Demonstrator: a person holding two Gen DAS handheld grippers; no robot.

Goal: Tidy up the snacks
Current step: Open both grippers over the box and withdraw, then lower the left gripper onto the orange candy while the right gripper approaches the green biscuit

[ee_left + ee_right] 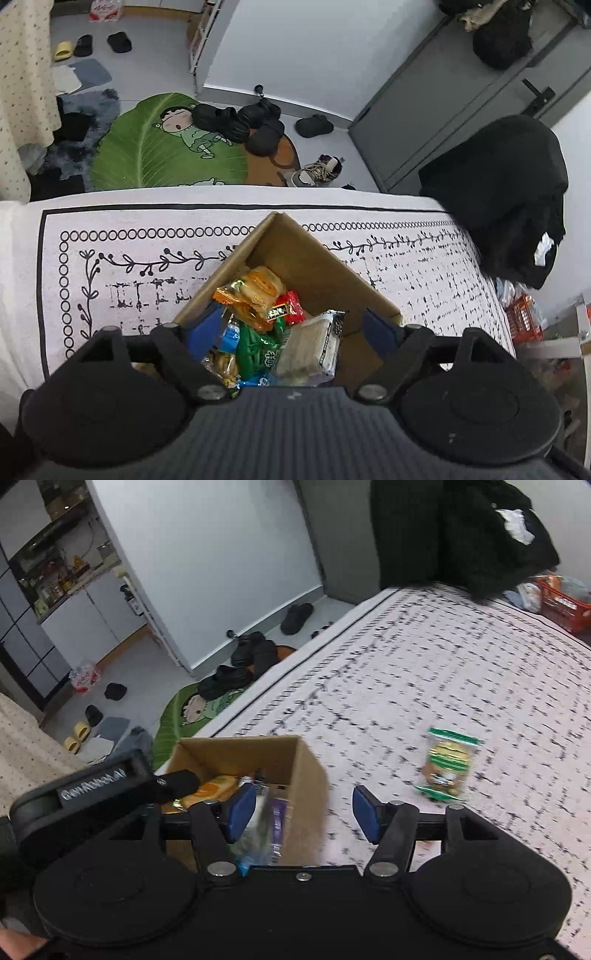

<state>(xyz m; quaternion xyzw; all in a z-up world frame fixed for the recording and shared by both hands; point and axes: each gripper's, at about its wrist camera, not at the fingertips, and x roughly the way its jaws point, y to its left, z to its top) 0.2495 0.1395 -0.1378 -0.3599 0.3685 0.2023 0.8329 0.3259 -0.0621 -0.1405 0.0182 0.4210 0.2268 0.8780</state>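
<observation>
An open cardboard box [314, 254] stands on a patterned white cloth [110, 236]. It holds several wrapped snacks: an orange biscuit pack [255, 291], a small red pack [286, 308], a green pack [258, 349] and a pale wafer pack [312, 345]. My left gripper [291, 328] hangs open over the box, holding nothing. In the right wrist view the box [306, 775] is at lower centre. My right gripper [303, 810] is open and empty above its right wall. A green-wrapped biscuit pack [447, 766] lies alone on the cloth to the right. The left gripper's body [92, 794] shows at the left.
The cloth's far edge [236, 192] drops to a floor with a green leaf mat [155, 147] and black shoes [236, 122]. Dark clothing [509, 192] hangs at the right. An orange basket [561, 602] sits past the cloth's far right corner.
</observation>
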